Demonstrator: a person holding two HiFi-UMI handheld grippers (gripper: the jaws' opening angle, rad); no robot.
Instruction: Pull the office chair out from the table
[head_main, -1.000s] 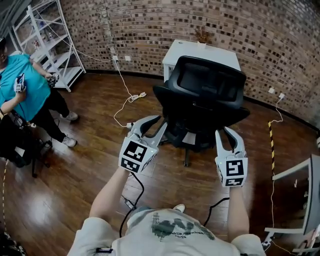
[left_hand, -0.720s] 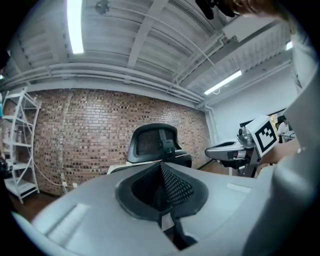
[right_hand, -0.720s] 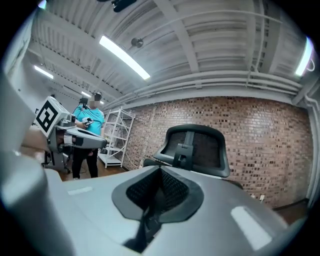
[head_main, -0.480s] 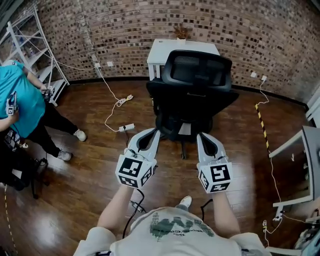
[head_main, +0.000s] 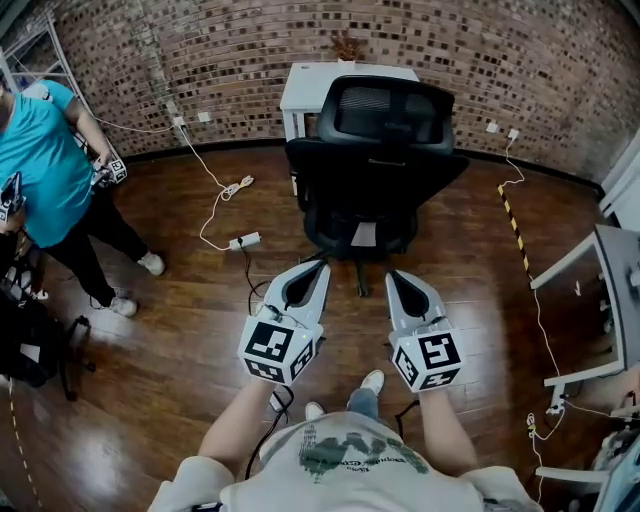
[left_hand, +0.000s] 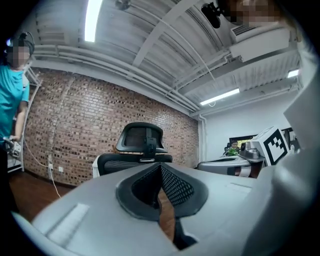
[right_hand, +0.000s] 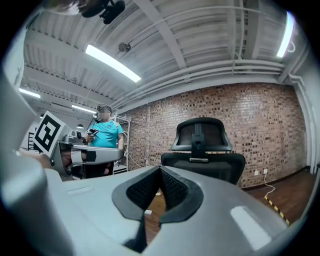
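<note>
The black office chair (head_main: 375, 170) stands on the wooden floor with its back toward me, in front of the white table (head_main: 300, 85) by the brick wall. Both grippers hang level over the floor, short of the chair and not touching it. My left gripper (head_main: 320, 268) is shut with nothing between its jaws, and my right gripper (head_main: 393, 276) is shut and empty too. In the left gripper view the closed left gripper (left_hand: 161, 167) points at the chair (left_hand: 141, 145). The right gripper view shows the closed right gripper (right_hand: 160, 172) and the chair (right_hand: 202, 145) beyond it.
A person in a teal shirt (head_main: 45, 160) stands at the left near a metal shelf (head_main: 25, 50). A power strip with a white cable (head_main: 243, 240) lies on the floor left of the chair. A grey desk (head_main: 615, 300) is at the right, with striped tape (head_main: 512, 225) on the floor.
A second ago both grippers were open beside the chair's seat. They have since shut and drawn back toward me, leaving a gap to the chair.
</note>
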